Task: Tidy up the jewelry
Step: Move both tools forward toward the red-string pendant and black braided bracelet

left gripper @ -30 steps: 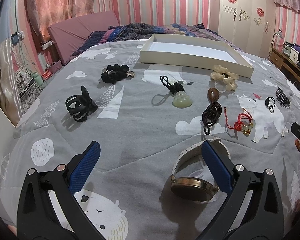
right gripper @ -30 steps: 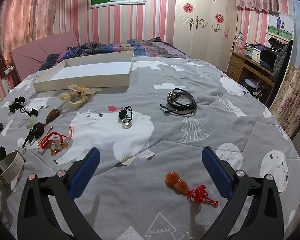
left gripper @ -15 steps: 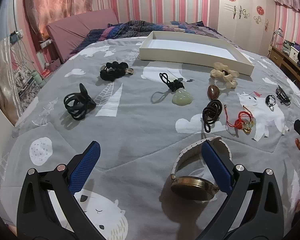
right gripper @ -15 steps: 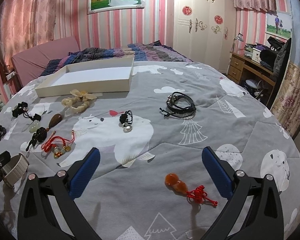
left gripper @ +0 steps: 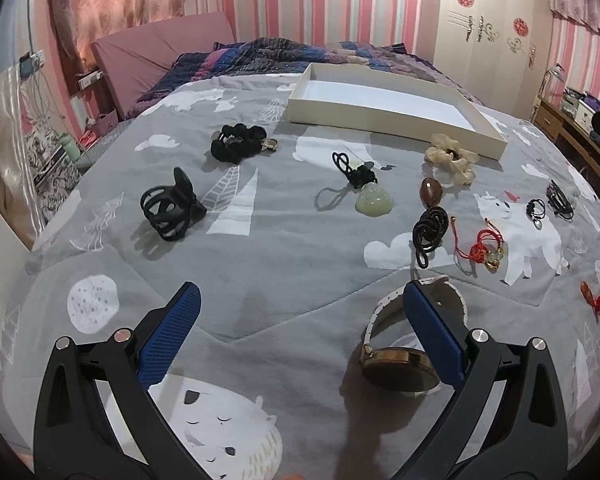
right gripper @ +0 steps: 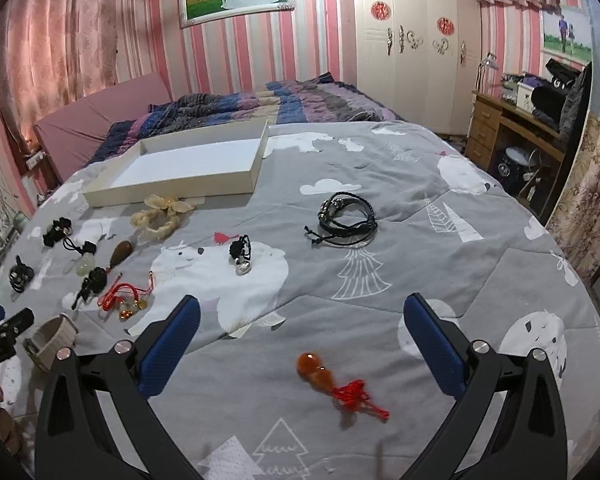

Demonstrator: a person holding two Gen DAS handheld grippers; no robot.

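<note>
Jewelry lies scattered on a grey bedspread. My left gripper [left gripper: 300, 300] is open above the cover, its right finger just over a gold-faced watch [left gripper: 400, 362] with a white strap. Farther off lie a black hair claw [left gripper: 172, 208], a black scrunchie [left gripper: 238, 144], a jade pendant [left gripper: 374, 200], a brown stone [left gripper: 431, 191], a dark cord [left gripper: 430, 229], a red-cord charm [left gripper: 486, 249] and a cream scrunchie [left gripper: 452, 157]. My right gripper [right gripper: 300, 312] is open; an orange gourd charm [right gripper: 320, 372] with a red tassel lies between its fingers. A black bracelet [right gripper: 346, 226] and a small black pendant [right gripper: 241, 253] lie beyond.
An empty white tray [left gripper: 396, 118] sits at the far middle of the bed, near a rumpled striped quilt [right gripper: 260, 104]. A wardrobe [right gripper: 416, 40] and a wooden desk [right gripper: 512, 120] stand to the right. The bed's left edge drops beside a cluttered wall corner [left gripper: 44, 152].
Both views have lifted and drawn back slightly, so the jewelry sits a little lower and farther. Nothing on the bed has moved. Both grippers stayed open.
</note>
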